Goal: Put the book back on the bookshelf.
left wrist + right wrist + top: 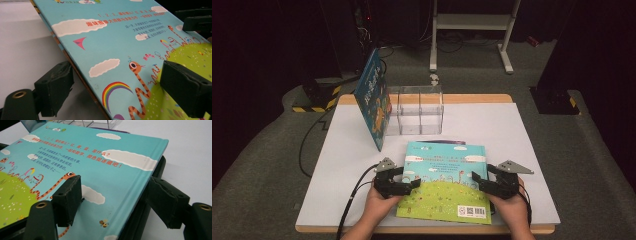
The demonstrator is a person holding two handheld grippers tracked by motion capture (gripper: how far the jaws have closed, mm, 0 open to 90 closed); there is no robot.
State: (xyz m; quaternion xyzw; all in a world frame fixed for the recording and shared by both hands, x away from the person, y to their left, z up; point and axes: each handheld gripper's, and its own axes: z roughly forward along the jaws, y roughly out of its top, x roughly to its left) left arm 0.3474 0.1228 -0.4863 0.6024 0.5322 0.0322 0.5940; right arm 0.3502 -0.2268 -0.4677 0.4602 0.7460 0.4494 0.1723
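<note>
The picture book lay flat, back cover up, on the near part of the white worktop, close to the front edge, between my two grippers. Blue sky, white clouds, a striped snake and a green hill showed on its cover, with a code label at its near right corner.

My left gripper sat at the book's left edge. In the left gripper view its jaws stood wide apart, one over the worktop beside the edge and one over the green hill on the cover; I saw no pad pressing, so I read it as open.

My right gripper sat at the book's right edge. In the right gripper view one jaw stood over the cover, the other outside the spine edge, with a gap showing, so open around the edge, not clamped.

A second book stood tilted at the far left, leaning on a clear divided box. Both were well apart from the flat book. A purple strip peeked out from under its far edge.
</note>
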